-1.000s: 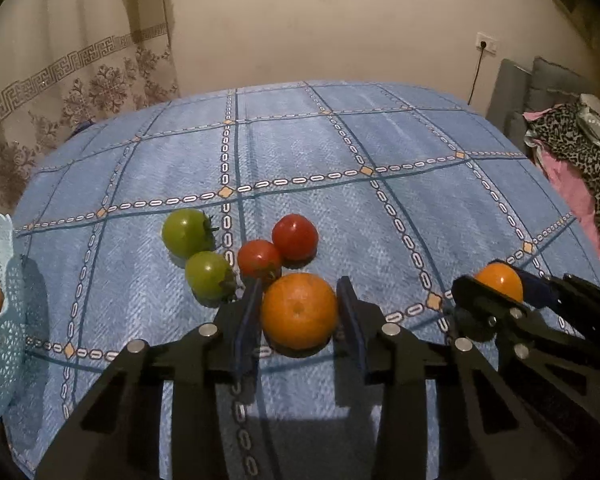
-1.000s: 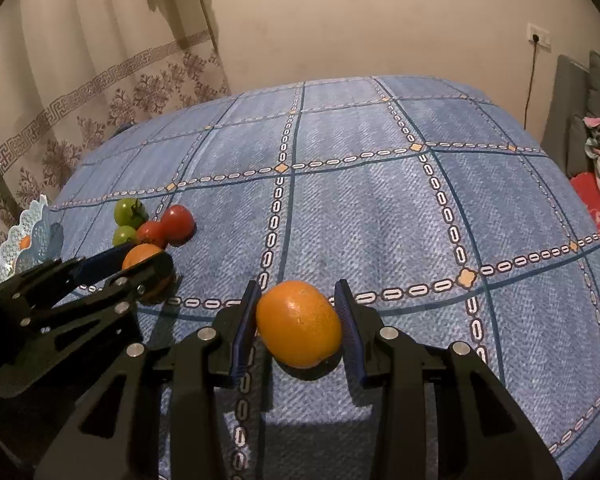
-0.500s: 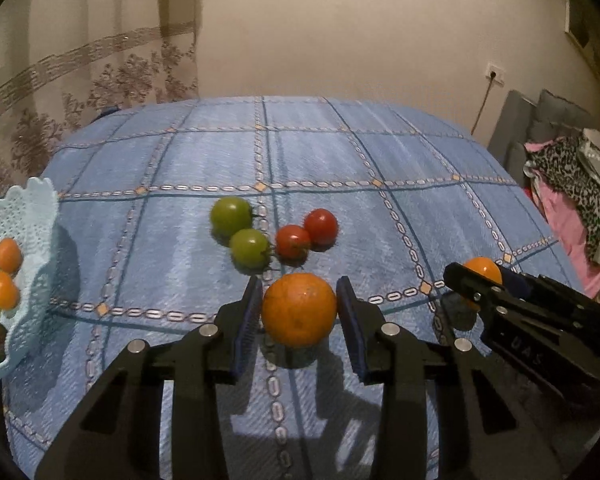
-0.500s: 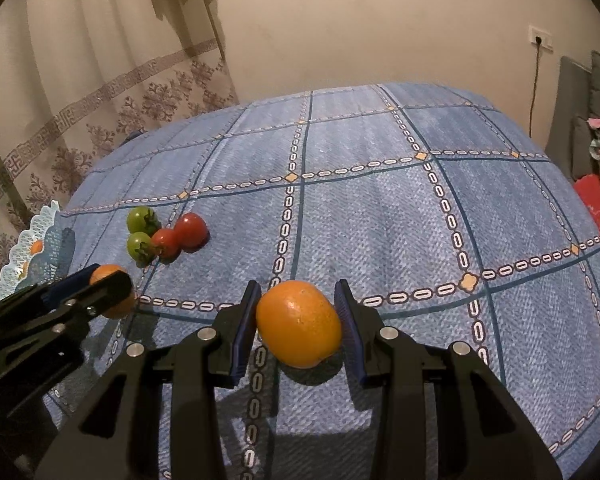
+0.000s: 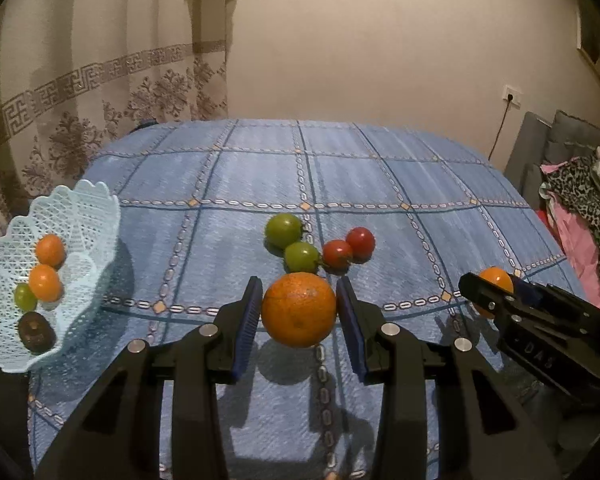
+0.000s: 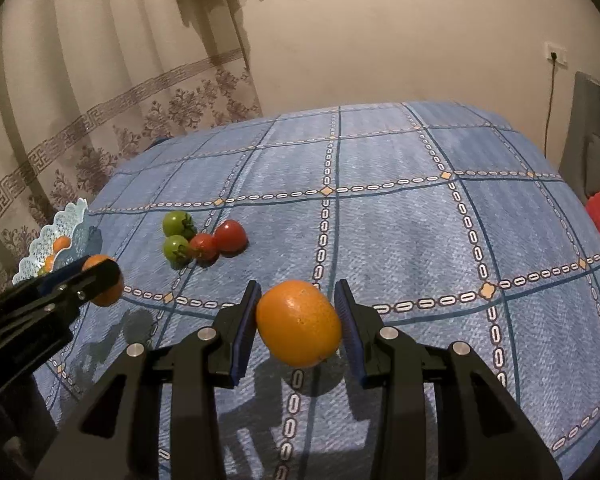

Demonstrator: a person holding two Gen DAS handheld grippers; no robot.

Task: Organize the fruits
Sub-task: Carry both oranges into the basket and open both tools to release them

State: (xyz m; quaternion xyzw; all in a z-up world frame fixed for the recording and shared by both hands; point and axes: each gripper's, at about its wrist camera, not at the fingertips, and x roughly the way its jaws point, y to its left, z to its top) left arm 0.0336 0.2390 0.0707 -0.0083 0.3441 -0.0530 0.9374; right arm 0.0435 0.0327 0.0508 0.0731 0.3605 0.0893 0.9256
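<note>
Left gripper (image 5: 299, 318) clamped on an orange (image 5: 299, 315), raised above the blue tablecloth (image 5: 380, 184). Right gripper (image 6: 298, 322) clamped on a second orange (image 6: 299, 323). Two green tomatoes (image 5: 283, 230) and two red tomatoes (image 5: 360, 241) on cloth. Basket (image 5: 86, 216) contents clear only from left wrist: four pieces.

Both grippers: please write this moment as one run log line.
left gripper: shut on orange, lifted | right gripper: shut on second orange, lifted | basket: far left

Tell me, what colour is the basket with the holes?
Light blue basket, seen best in the left wrist view.
</note>
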